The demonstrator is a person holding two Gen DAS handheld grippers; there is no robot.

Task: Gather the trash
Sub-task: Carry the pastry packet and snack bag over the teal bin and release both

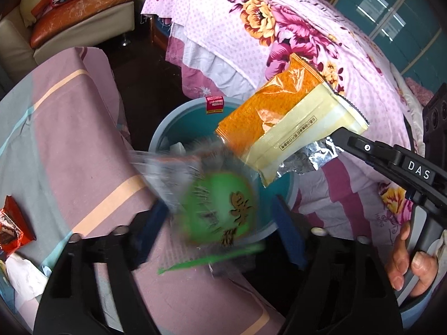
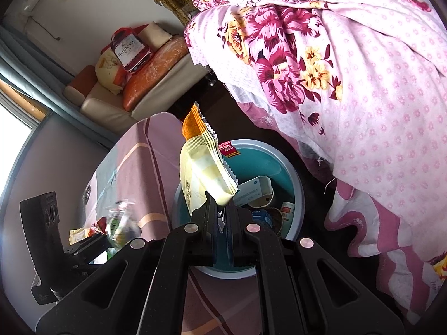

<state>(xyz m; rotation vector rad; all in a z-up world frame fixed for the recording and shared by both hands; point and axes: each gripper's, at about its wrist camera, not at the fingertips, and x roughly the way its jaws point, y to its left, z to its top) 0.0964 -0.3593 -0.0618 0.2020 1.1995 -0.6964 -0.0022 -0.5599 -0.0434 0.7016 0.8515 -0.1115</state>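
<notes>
Green wrapper (image 1: 220, 209) loose btwn open left gripper (image 1: 218, 229) fingers, over bin (image 1: 178, 117).

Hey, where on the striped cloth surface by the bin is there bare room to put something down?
The striped pink-and-grey cloth is bare across its middle, between the round blue bin and the red-orange wrapper. That wrapper's end also holds white crumpled paper. The bin's mouth is crowded: a blurred green wrapper and an orange-and-cream packet hang over it.

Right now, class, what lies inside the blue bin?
Inside the blue bin: a white box, a paper cup, and a blue can. The right gripper hides the near side.
</notes>
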